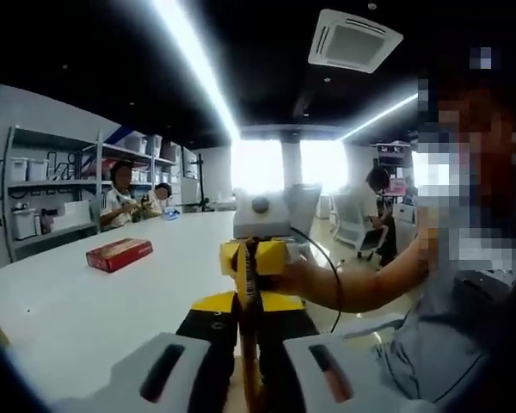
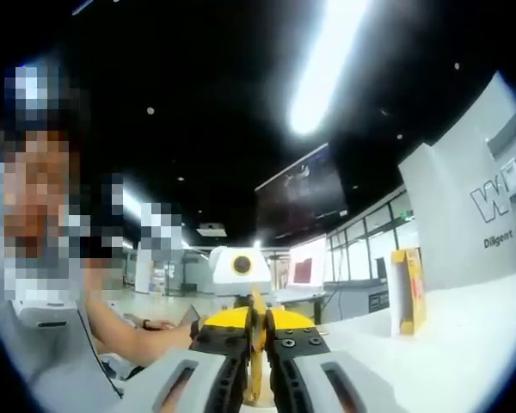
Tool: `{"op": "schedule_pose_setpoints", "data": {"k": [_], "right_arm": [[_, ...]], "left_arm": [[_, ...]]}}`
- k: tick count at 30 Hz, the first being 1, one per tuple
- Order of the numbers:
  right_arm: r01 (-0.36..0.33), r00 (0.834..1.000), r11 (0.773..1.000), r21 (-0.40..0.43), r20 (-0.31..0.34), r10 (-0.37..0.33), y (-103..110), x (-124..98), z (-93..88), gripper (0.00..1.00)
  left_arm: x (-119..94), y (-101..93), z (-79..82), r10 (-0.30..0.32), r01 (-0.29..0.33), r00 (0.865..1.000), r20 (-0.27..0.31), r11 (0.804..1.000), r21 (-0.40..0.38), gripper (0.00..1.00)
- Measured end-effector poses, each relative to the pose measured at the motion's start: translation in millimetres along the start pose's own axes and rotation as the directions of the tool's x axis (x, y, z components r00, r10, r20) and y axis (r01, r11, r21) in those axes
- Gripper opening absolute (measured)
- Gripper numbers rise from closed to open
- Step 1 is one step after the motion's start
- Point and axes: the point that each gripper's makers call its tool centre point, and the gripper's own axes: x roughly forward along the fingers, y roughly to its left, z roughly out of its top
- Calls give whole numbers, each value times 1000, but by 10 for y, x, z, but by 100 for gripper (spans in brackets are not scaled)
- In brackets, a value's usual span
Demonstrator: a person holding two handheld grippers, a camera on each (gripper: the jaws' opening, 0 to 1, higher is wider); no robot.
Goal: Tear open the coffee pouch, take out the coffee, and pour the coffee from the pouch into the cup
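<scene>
I judge the tear barely begun: my left gripper (image 1: pixel 248 361) and right gripper (image 2: pixel 256 366) both pinch the thin yellow coffee pouch (image 1: pixel 250 275) edge-on between them, above the white table (image 1: pixel 86 301) edge, cup unseen.

white table (image 1: pixel 86 301), red box (image 1: pixel 119 254), shelving with bins (image 1: pixel 52 194), seated people (image 1: pixel 125 202)
</scene>
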Motion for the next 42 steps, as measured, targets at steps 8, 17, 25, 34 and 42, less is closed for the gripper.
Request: {"op": "schedule_pose_setpoints", "data": {"k": [8,17,25,34,42], "right_arm": [[-2,999,1000,-3,38,3,3,-47,71,9],[2,999,1000,1,36,-2,-7,-57,67,7],[8,999,1000,-13,51,-7,-18,-57,88,6],[19,999,1000,-14,34,-18,-26,-36,76,4],[23,999,999,-28,31,-22,-2,-35,84,4]], "left_arm": [[-11,-6,7,-8,8,1000,-2,1000,-25,3],[-6,-7,-8,-8,8,1000,4,1000,-11,4],[-12,9,-10,-6,6,1000,-1,1000,11,4],[15,-24,-18,-13,12,1000,-12,1000,-10,9],[7,-20,27,-4,4,1000,1,1000,-9,10]]}}
